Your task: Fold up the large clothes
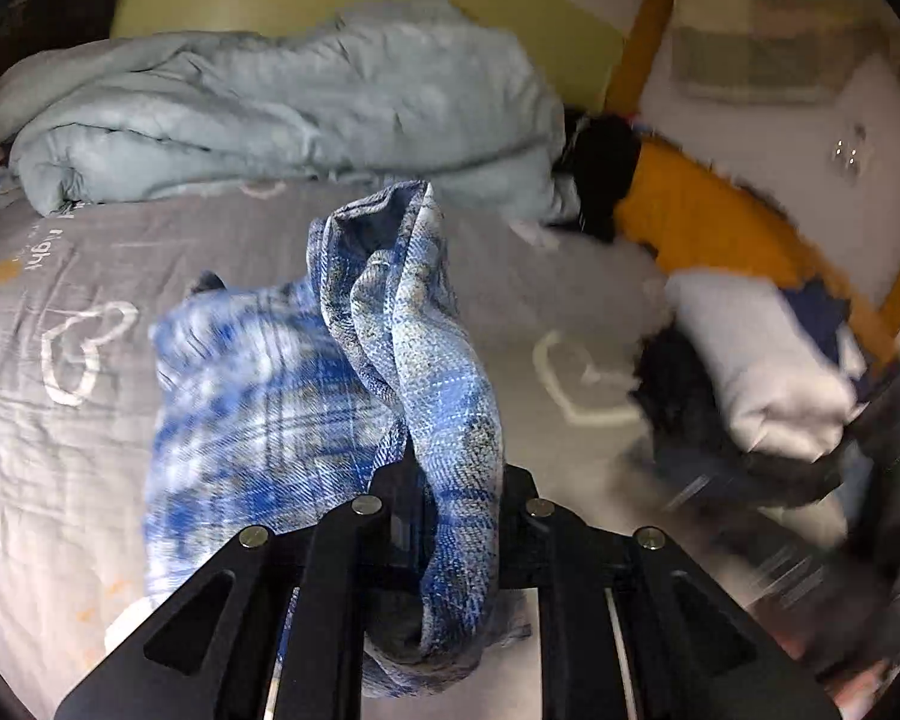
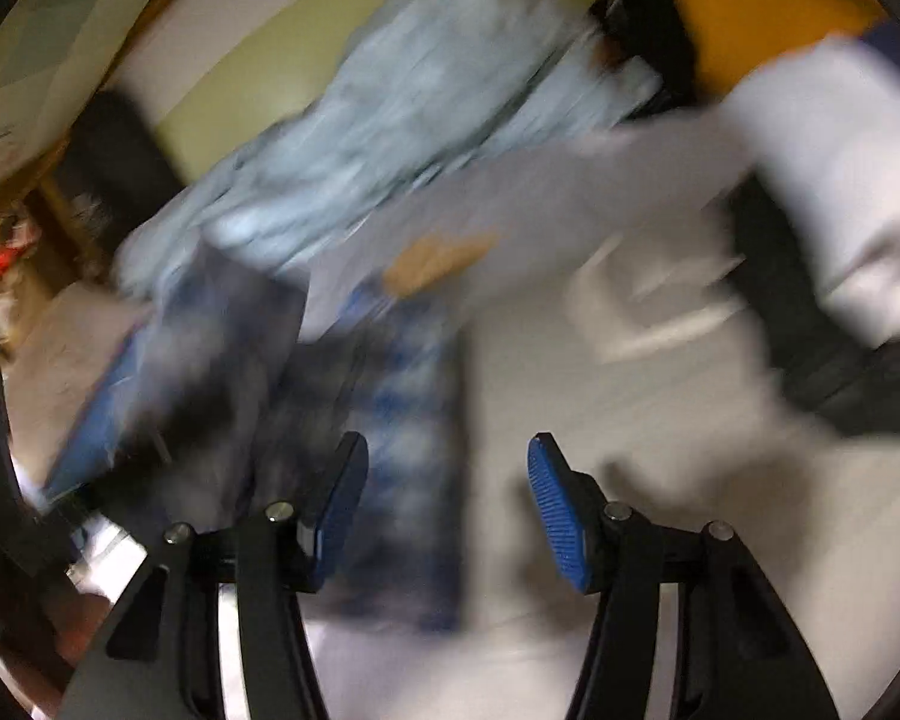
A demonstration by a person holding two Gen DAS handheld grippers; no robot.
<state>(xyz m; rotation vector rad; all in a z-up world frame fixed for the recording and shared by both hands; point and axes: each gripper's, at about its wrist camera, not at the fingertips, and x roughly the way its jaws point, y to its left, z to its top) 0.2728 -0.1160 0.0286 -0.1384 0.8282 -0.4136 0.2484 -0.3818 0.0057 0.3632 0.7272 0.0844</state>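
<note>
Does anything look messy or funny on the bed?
Yes. The blue plaid shirt is scrunched up, pinched in the left gripper instead of lying flat. The pale blue blanket behind it sits in a crumpled heap.

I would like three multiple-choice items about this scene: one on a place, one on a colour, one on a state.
1. Where does the quilt lie?
A. at the far side of the bed
B. on the floor
C. in the right gripper

2. What colour is the shirt?
A. red, plain
B. blue and white plaid
C. green stripes

3. How is the right gripper?
A. shut on the shirt
B. shut on a pillow
C. open, holding nothing

Key: 1 A, it is heaped on the bed beyond the shirt. 2 B, plaid shows in the left gripper. 3 C, its blue pads stand apart.
</note>
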